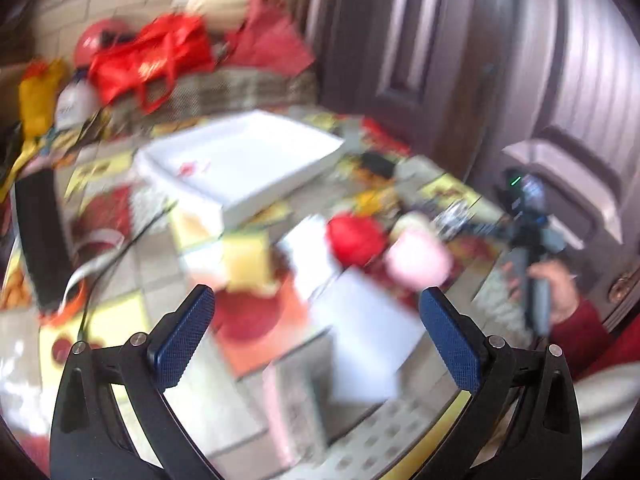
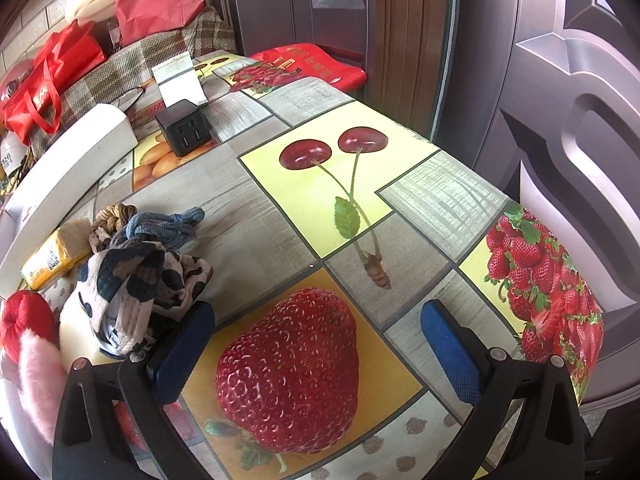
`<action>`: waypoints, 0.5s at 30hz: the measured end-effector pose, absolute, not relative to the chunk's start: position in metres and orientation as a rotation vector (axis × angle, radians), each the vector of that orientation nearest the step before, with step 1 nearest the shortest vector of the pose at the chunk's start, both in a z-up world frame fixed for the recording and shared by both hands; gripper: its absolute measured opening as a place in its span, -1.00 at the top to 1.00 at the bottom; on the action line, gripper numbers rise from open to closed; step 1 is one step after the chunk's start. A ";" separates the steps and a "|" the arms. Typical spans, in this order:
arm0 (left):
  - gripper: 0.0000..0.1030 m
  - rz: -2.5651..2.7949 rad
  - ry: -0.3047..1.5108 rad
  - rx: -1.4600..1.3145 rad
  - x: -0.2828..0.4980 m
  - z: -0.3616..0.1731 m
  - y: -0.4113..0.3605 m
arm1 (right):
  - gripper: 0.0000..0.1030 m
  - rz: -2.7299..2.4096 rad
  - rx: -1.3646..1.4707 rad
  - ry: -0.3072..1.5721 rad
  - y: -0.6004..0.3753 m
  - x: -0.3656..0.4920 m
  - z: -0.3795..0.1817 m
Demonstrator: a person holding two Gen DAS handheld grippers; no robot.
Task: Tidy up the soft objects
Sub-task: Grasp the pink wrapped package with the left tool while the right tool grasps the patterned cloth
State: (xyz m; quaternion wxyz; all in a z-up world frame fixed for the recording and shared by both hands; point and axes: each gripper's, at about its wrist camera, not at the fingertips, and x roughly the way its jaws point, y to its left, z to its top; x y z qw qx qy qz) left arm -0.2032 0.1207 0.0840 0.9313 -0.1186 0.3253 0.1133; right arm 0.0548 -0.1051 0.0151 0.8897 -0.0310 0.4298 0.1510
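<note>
Judging progress: nothing sorted yet. White tray (image 1: 240,160) looks empty; socks (image 2: 140,280) and plush (image 2: 28,332) lie loose on the counter (image 2: 420,240). Left gripper (image 1: 316,332) and right gripper (image 2: 316,344): jaws apart, holding nothing. All placing remains.

My left wrist view smears heavily with motion blur; only my left gripper (image 1: 316,300) reads sharp. Right wrist view crisp, evenly daylit, soft shadows, tablecloth (image 2: 440,188) sheen, bowed fisheye edges, dark corners.

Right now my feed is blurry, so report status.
Left gripper open, empty. Right gripper open, empty. Sock pile loose beside white tray. Nothing blocking.
</note>
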 end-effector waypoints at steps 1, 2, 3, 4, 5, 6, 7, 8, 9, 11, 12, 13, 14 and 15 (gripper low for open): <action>-0.99 0.238 0.700 -0.253 -0.207 0.074 0.122 | -1.00 0.334 -0.048 0.886 -0.107 0.054 0.016; -0.99 0.242 0.733 -0.258 -0.210 0.064 0.121 | -1.00 0.358 -0.036 0.878 -0.109 0.052 0.017; -0.99 0.248 0.760 -0.258 -0.211 0.055 0.120 | -1.00 0.382 -0.027 0.869 -0.110 0.050 0.018; -0.99 0.254 0.788 -0.257 -0.211 0.046 0.117 | -1.00 0.410 -0.018 0.862 -0.111 0.048 0.019; -0.99 0.255 0.804 -0.256 -0.211 0.040 0.114 | -1.00 0.449 -0.002 0.853 -0.112 0.045 0.020; -0.99 0.255 0.811 -0.253 -0.212 0.035 0.112 | -1.00 0.500 0.023 0.838 -0.114 0.042 0.022; -0.97 0.252 0.812 -0.250 -0.212 0.031 0.110 | -1.00 0.557 0.053 0.812 -0.117 0.038 0.025; -0.87 0.250 0.812 -0.249 -0.214 0.028 0.109 | -1.00 0.600 0.076 0.777 -0.121 0.034 0.029; -0.80 0.250 0.818 -0.250 -0.212 0.025 0.109 | -1.00 0.622 0.087 0.755 -0.122 0.031 0.031; -0.68 0.249 0.822 -0.260 -0.211 0.023 0.110 | -1.00 0.669 0.096 0.710 -0.124 0.027 0.038; -0.68 0.247 0.821 -0.264 -0.214 0.024 0.112 | -1.00 0.681 0.084 0.696 -0.123 0.025 0.041; -0.68 0.246 0.824 -0.263 -0.214 0.023 0.113 | -1.00 0.692 0.057 0.685 -0.120 0.023 0.044; -0.68 0.249 0.830 -0.259 -0.214 0.022 0.114 | -1.00 0.701 0.028 0.674 -0.116 0.021 0.045; -0.68 0.252 0.834 -0.257 -0.213 0.021 0.114 | -1.00 0.705 -0.003 0.661 -0.111 0.019 0.046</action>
